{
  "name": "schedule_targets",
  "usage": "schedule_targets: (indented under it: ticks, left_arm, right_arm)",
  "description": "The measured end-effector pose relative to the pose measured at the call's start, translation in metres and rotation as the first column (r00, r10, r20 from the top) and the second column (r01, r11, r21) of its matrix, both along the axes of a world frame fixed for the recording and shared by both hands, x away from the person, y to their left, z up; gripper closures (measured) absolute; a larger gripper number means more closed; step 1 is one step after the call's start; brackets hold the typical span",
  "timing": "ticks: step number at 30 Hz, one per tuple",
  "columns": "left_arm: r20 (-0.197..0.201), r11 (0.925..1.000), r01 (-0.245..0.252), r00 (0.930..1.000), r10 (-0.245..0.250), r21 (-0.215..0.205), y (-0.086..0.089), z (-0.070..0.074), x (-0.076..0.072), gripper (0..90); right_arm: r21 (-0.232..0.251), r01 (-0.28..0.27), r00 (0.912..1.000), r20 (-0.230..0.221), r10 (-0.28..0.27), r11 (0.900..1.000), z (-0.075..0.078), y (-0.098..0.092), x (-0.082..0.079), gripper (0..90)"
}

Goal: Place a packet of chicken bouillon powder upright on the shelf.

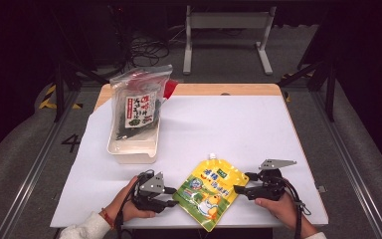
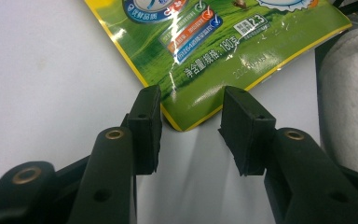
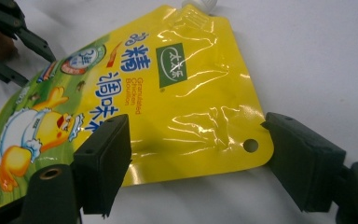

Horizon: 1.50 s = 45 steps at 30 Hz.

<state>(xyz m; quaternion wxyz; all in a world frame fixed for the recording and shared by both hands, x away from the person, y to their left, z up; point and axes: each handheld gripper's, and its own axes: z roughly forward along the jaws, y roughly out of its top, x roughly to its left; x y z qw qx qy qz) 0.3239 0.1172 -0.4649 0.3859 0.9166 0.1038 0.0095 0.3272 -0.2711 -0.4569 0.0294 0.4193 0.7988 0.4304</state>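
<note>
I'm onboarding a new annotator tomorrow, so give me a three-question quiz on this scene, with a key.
1. True or false: the left tongs are clamped shut on the yellow pouch.
2. Where does the seaweed bag stand? A) flat on the white sheet B) in the white tub C) between the right tongs
3. Fill in: the pouch edge that lies between the right tongs' jaws has a small round ___ near its corner.

Key: 1 false, the jaws stand open around the pouch's bottom corner. 2 B. 3 hole.
</note>
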Motion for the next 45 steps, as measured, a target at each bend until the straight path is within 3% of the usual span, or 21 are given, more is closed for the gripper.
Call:
schedule_targets:
  ticks: [4, 8, 11, 13, 17, 20, 22, 24, 26, 28, 32, 36, 39, 43, 45]
  left_arm:
    - [-0.007, 0.9999, -0.014, 0.9999, 0.014, -0.005, -0.001, 0.000, 0.000, 58.7]
    - [-0.006, 0.9997, -0.021, 0.9998, 0.021, -0.009, -0.001, 0.000, -0.002, 57.0]
    - [-0.022, 0.9995, -0.026, 0.9994, 0.025, -0.017, -0.001, -0.001, -0.001, 54.5]
    - [-0.030, 0.9988, -0.042, 0.9987, 0.042, -0.025, -0.001, 0.000, -0.001, 48.3]
    - [-0.047, 0.9963, -0.071, 0.9966, 0.068, -0.048, 0.000, 0.001, 0.003, 47.5]
    - [-0.054, 0.9976, -0.049, 0.9975, 0.046, -0.049, -0.001, 0.000, 0.003, 48.1]
    - [-0.030, 0.9993, -0.031, 0.9991, 0.031, -0.022, -0.004, -0.001, -0.001, 48.7]
    - [-0.025, 0.9995, -0.028, 0.9993, 0.028, -0.015, -0.004, 0.000, -0.002, 51.2]
    - [-0.005, 0.9993, -0.035, 0.9994, 0.035, -0.008, -0.005, 0.000, -0.004, 51.5]
    - [0.029, 0.9994, -0.030, 0.9992, 0.029, 0.019, -0.005, 0.000, -0.007, 53.0]
    - [0.028, 0.9991, -0.038, 0.9989, 0.037, 0.022, -0.006, 0.000, -0.008, 54.0]
    - [0.021, 0.9989, -0.042, 0.9989, 0.042, 0.021, -0.006, 0.001, -0.007, 54.2]
    - [0.010, 0.9990, -0.043, 0.9991, 0.042, 0.010, -0.006, 0.000, -0.006, 54.4]
    - [-0.003, 0.9990, -0.045, 0.9990, 0.045, -0.002, -0.006, 0.000, -0.004, 54.7]
    - [-0.027, 0.9986, -0.052, 0.9983, 0.052, -0.007, -0.004, 0.000, -0.003, 55.0]
  right_arm:
    - [0.047, 0.037, 0.9992, -0.019, -0.036, 0.998, -0.002, -0.002, 0.004, 31.4]
    - [0.071, 0.078, 0.9964, -0.039, -0.076, 0.994, -0.002, -0.005, 0.011, 47.5]
    - [0.063, 0.114, 0.9928, -0.044, -0.111, 0.991, -0.003, -0.006, 0.016, 61.4]
    - [0.044, 0.118, 0.9927, -0.028, -0.117, 0.992, -0.002, -0.005, 0.018, 71.2]
    - [0.038, 0.129, 0.9915, -0.020, -0.128, 0.991, -0.002, -0.004, 0.021, 78.9]
    - [0.037, 0.125, 0.9917, -0.033, -0.124, 0.991, -0.001, -0.005, 0.023, 74.2]
    - [0.008, 0.124, 0.9919, -0.029, -0.124, 0.992, 0.001, -0.004, 0.022, 61.4]
    - [-0.004, 0.131, 0.9911, -0.024, -0.131, 0.991, 0.002, -0.005, 0.020, 58.1]
    - [-0.009, 0.127, 0.9907, -0.048, -0.128, 0.992, 0.005, -0.007, 0.016, 50.9]
    - [-0.008, 0.105, 0.9925, -0.062, -0.105, 0.994, 0.004, -0.007, 0.010, 50.1]
    - [0.034, 0.122, 0.9898, -0.079, -0.119, 0.992, 0.002, -0.007, 0.006, 48.8]
    - [0.133, 0.134, 0.9842, -0.134, -0.116, 0.982, -0.004, -0.008, 0.011, 50.1]
    - [0.147, 0.117, 0.9863, -0.133, -0.098, 0.982, -0.005, 0.000, 0.018, 52.5]
    - [0.158, 0.130, 0.9854, -0.130, -0.109, 0.979, -0.006, 0.002, 0.025, 67.2]
    - [0.152, 0.117, 0.9896, -0.101, -0.102, 0.981, -0.005, 0.003, 0.028, 83.5]
